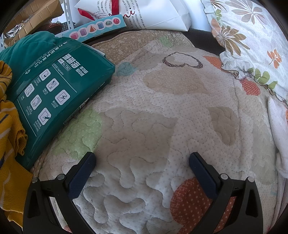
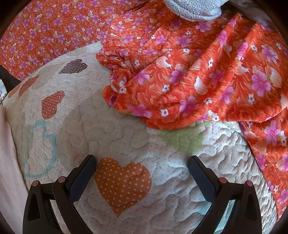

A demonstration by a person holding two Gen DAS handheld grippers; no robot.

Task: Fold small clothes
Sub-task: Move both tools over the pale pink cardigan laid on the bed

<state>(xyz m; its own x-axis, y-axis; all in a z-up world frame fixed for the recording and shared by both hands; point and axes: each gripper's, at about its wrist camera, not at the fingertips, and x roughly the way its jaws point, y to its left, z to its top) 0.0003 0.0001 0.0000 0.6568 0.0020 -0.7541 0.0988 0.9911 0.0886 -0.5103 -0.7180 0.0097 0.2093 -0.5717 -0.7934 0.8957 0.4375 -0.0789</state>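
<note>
**A:** Status of grippers at that frame?

**B:** Both were spread wide, nothing between the fingers. Left gripper hovered over bare quilt. Right gripper hovered over the same quilted pad, an orange dotted heart patch sitting between its fingers, nearer the left one.

**A:** Clothes?

**B:** Right wrist view: orange floral garment, pink and white flowers, lay crumpled across the upper right of the quilt, well ahead of the fingertips, not touched. More of the same print lay flat at upper left; could not tell if that was the same piece. Grey fluffy fabric sat at the top edge, on the orange cloth.

**A:** Left side?

**B:** Yellow striped knit was bunched at the far left edge, partly under a green paper ream pack. Teal cloth sat behind the pack. White cloth showed at the right edge. None of it was in contact with the gripper.

**A:** Clutter?

**B:** Floral pillow at upper right, white printed bag at the top, a light blue card strip with coloured shapes beside it, cardboard box top left.

**A:** Any contact with the quilt?

**B:** Could not tell from either view.
</note>
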